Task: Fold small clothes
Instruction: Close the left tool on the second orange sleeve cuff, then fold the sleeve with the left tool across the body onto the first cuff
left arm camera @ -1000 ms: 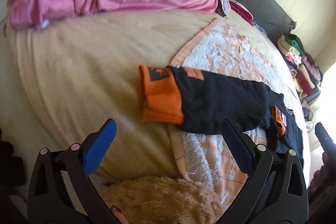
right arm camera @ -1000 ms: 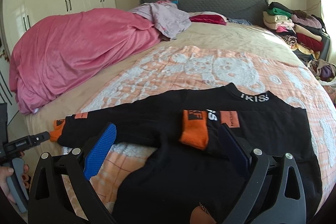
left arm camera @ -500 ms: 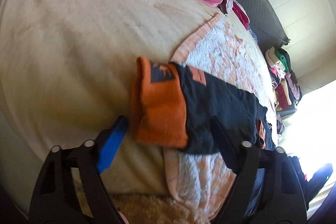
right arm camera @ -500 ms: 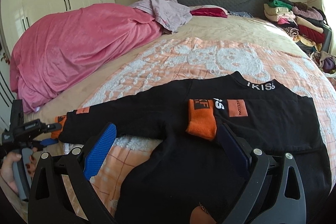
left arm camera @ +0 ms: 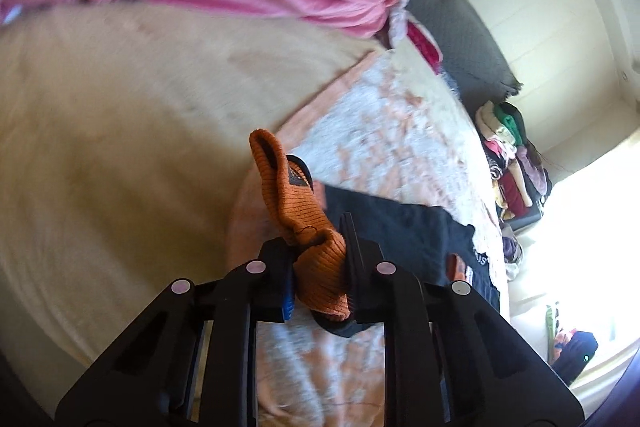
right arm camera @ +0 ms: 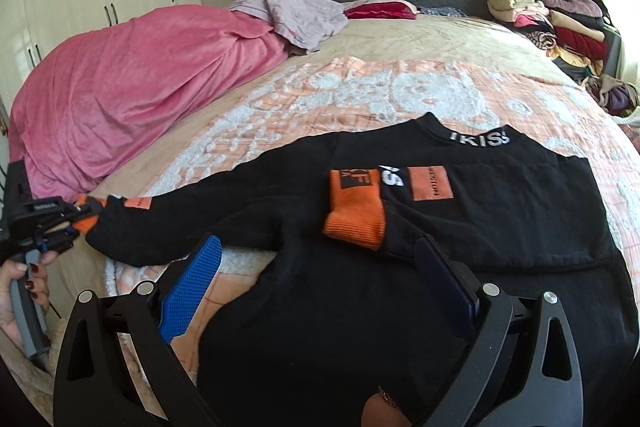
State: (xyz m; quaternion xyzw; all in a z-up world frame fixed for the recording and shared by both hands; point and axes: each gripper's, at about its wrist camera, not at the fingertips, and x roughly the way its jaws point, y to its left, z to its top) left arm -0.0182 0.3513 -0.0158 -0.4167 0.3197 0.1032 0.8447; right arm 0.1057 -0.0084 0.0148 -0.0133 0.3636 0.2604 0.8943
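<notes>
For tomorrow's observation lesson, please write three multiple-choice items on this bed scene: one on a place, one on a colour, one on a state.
1. Where does the folded-in sleeve's cuff lie?
A. on the sweater's chest
B. on the pink duvet
C. on the headboard

2. What colour are the cuffs of the sweater?
A. white
B. orange
C. green

3. How is the left gripper?
A. open above the bed
B. shut on nothing
C. shut on the other cuff

Answers:
1 A: the right wrist view shows that cuff resting on the black front, beside the orange patch.
2 B: both cuffs are ribbed orange.
3 C: the jaws, which have just been closing, pinch the orange cuff, which bunches between the pads in the left wrist view.
</notes>
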